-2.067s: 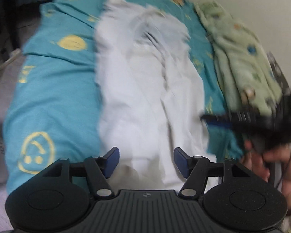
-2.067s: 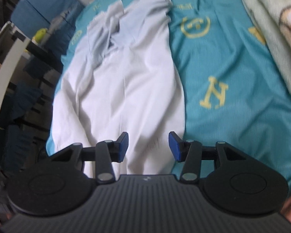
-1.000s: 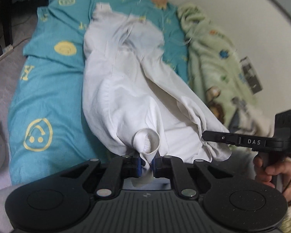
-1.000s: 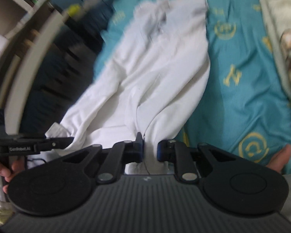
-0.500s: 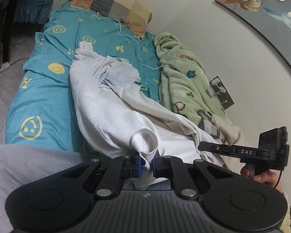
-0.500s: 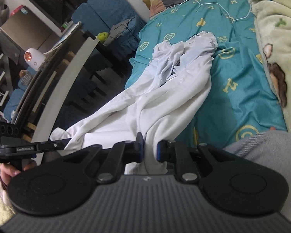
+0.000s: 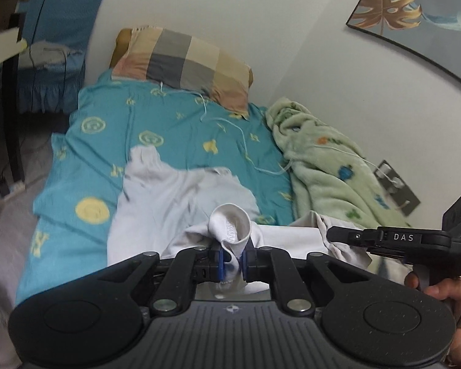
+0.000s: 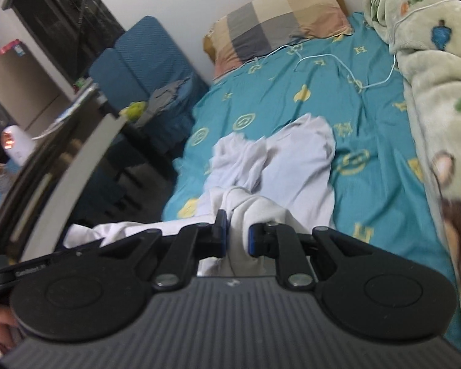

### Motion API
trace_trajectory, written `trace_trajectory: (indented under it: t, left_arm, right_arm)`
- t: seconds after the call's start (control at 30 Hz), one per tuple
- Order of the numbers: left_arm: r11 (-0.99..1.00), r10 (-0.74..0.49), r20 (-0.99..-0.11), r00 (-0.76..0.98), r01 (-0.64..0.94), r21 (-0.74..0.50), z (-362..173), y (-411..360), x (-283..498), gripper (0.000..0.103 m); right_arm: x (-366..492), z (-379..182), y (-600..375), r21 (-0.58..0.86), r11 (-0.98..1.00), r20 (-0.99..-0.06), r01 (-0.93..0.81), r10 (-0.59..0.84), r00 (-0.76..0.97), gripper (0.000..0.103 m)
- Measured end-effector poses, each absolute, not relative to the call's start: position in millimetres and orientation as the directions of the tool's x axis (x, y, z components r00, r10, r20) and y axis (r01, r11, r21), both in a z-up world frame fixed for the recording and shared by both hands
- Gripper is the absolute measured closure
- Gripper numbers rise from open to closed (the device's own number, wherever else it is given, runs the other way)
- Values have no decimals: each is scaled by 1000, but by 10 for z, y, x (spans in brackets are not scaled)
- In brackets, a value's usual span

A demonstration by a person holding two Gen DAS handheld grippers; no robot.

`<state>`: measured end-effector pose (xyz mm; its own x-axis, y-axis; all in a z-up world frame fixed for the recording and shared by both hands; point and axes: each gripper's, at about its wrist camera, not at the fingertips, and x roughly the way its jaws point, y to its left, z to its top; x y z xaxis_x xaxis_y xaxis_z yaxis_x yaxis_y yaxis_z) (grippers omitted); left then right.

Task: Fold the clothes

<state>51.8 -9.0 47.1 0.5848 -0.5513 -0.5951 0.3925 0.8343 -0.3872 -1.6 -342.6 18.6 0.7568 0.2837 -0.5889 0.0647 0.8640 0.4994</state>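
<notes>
A white long-sleeved garment (image 7: 169, 203) hangs from both grippers, its far end trailing on the teal bed sheet (image 7: 113, 129). My left gripper (image 7: 232, 259) is shut on a white cuff (image 7: 230, 224) that stands up between the fingers. My right gripper (image 8: 238, 240) is shut on a bunched edge of the same garment (image 8: 292, 160). The right gripper also shows at the right of the left wrist view (image 7: 384, 240). The cloth between the two grippers is stretched across the near end of the bed.
A checked pillow (image 7: 187, 61) lies at the head of the bed against the wall. A green fleece blanket (image 7: 322, 166) lies along the wall side. A white cable (image 8: 338, 61) crosses the sheet. A blue chair (image 8: 144, 58) and a dark desk (image 8: 46, 153) stand left of the bed.
Both grippers closed on the garment's near end and rose, lifting it off the bed. The views now tilt up to the pillow and wall. The garment's far end has slid toward me.
</notes>
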Motion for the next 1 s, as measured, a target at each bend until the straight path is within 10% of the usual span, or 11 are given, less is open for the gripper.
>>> trace_trajectory:
  t: [0.73, 1.0]
  left_arm:
    - [902, -430, -747, 507, 274, -334, -1361, -388, 2306, 86]
    - [925, -375, -712, 594, 286, -249, -1055, -279, 1911, 48]
  right_arm:
    - [1773, -1374, -3569, 389, 913, -750, 124, 236, 618, 86]
    - [1543, -1095, -3613, 446, 887, -714, 119, 272, 645, 65]
